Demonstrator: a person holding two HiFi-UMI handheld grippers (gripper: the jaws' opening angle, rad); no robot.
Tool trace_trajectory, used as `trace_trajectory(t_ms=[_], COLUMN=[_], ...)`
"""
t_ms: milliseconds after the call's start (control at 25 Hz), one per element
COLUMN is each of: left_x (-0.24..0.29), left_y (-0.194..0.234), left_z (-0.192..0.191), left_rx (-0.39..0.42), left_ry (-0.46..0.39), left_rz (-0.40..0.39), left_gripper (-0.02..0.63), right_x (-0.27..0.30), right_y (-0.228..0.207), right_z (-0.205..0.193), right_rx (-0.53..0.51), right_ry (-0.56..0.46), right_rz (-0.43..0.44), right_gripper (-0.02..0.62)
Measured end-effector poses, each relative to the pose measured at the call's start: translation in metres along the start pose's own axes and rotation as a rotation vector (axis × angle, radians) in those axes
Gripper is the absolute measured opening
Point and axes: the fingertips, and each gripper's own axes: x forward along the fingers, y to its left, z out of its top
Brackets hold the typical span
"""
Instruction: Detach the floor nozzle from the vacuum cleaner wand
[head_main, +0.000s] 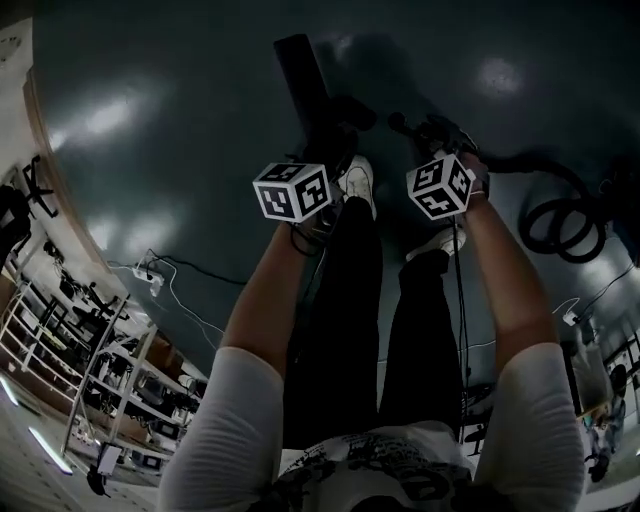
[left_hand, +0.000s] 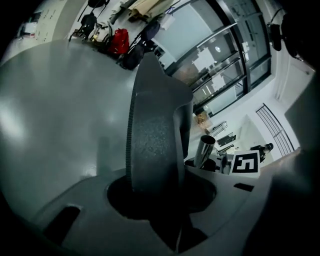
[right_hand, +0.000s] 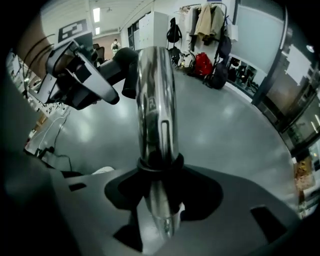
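1. The floor nozzle (left_hand: 155, 130) is a dark, grainy body with a ribbed strip down its left edge. In the left gripper view it stands up out of the jaws, with its long axis near upright and its top leaning a little right.
2. In the head view the floor nozzle (head_main: 303, 75) is a dark bar above the floor, ahead of the person's feet. Its long axis runs away from the person and tips slightly left at the far end.
3. The left gripper (left_hand: 157, 192) pinches the nozzle's lower part, the jaws pressed on either side of it.
4. The wand (right_hand: 156, 110) is a chrome tube that rises straight up from the right gripper's jaws. Its far end meets a dark neck piece (right_hand: 125, 65); whether the two are coupled cannot be told.
5. The right gripper (right_hand: 159, 175) is clamped around the wand, its dark pads hugging the tube.
6. In the left gripper view the chrome tube shows just right of the nozzle, beside the right gripper's marker cube (left_hand: 246, 164).
7. A black hose (head_main: 560, 215) lies coiled on the floor (head_main: 150, 120) to the right.
8. White shoes (head_main: 358, 182) stand near the grippers, and shelving (head_main: 90, 350) lines the left edge.
9. Coats and a red bag (right_hand: 202, 64) are by the far wall.
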Motion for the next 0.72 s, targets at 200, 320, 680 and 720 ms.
trace_trajectory(t_ms=[200,320,680,720], left_x=[0.057,0.081,0.158,0.168], left_y=[0.095,0.148,0.202,0.197], left_z=[-0.033,-0.056,-0.110,-0.110], left_rx=[-0.148,-0.202,-0.369,-0.386], left_ry=[0.024,0.031,0.055,0.071], left_rz=[0.066,0.118,0.125,0.128], left_gripper=[0.120,0.120,0.120,0.120], right_x=[0.117,0.164,0.231,0.230], right_y=[0.013,0.029,0.036,0.026], right_z=[-0.023,-0.036,-0.111,-0.116], right_rx=[-0.035,-0.045,-0.057,-0.052], right_ry=[0.150,0.171,0.230,0.233], right_rz=[0.022,0.044,0.119,0.131], right_gripper=[0.176,0.176,0.176,0.176])
